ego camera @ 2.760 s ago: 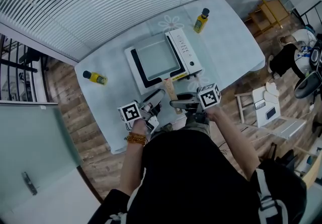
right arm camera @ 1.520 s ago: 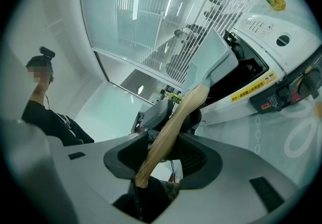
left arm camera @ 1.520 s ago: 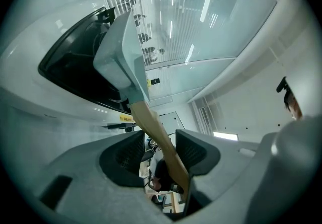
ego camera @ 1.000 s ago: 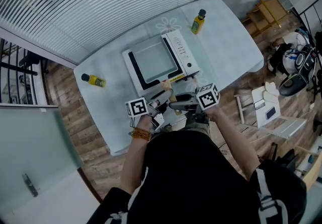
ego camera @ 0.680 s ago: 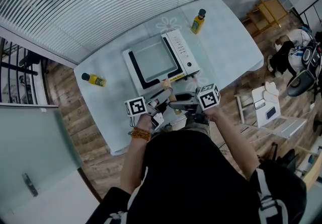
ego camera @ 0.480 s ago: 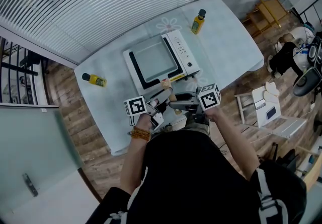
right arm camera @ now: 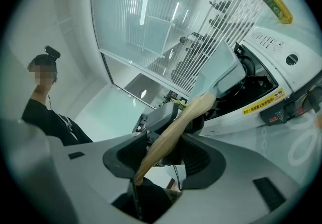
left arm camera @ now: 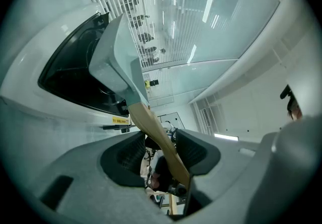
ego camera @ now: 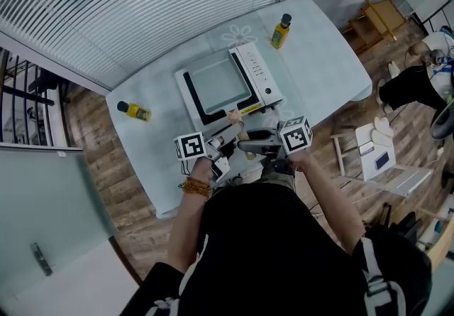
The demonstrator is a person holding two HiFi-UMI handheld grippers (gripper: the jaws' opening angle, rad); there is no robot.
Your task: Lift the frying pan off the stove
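Note:
A square grey frying pan [ego camera: 218,85] sits on a white induction stove [ego camera: 259,73] on the table. Its wooden handle [ego camera: 233,117] points toward me. Both grippers meet at the handle from the near side, the left gripper [ego camera: 225,138] from the left and the right gripper [ego camera: 245,145] from the right. In the left gripper view the handle [left arm camera: 158,135] runs between the open jaws of the left gripper [left arm camera: 161,152], with a gap beside one pad. In the right gripper view the handle [right arm camera: 173,127] crosses slantwise between the open jaws of the right gripper [right arm camera: 163,155].
The table [ego camera: 319,59] has a pale blue cloth. One yellow bottle [ego camera: 280,30] stands behind the stove and another [ego camera: 133,111] lies at the left. A white stool [ego camera: 379,158] stands on the wooden floor at the right, and a person [ego camera: 418,84] is beyond it.
Since the earliest frame my left gripper has moved right, up to the pan's handle. Over the last second neither gripper nor the pan has visibly shifted.

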